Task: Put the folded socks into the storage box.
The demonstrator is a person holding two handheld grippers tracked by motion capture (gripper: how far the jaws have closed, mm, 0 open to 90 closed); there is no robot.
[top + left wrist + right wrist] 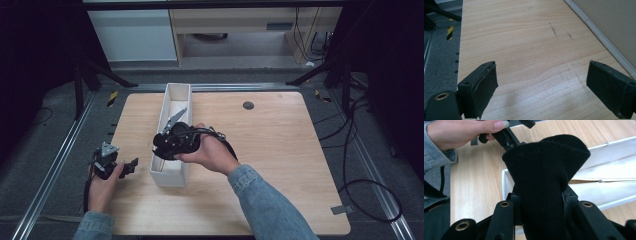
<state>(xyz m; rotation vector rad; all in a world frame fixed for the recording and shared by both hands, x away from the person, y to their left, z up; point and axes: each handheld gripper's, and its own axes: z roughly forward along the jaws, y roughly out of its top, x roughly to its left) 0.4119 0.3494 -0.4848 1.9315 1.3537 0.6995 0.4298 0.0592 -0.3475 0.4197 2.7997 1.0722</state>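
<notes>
Holding a bunched black cloth [544, 182] pinched between its jaws, the right gripper [172, 142] hangs over the near end of the long white box [170, 177], which serves as the landmark here. The cloth rises past the jaws as a loose flared fold, and only its lower part is clamped, so my judgement is that it could slip free if the hand tilts or jerks above the box. Another risk is that the flared top catches on the box's thin rim and drapes over the wall instead of dropping inside; the box looks light, and a drag along its wall could push it sideways across the wooden table [270, 150].

The box is narrow, so there is little room across it, but plenty along its length toward the far end. To the right of the box the table lies bare and wide. To the left of the box the strip of table is slim, and there the left gripper [131, 164] rests low with its jaws spread wide and nothing between them, just beside the box's wall. A careless sweep leftward by the right hand could bump it.
</notes>
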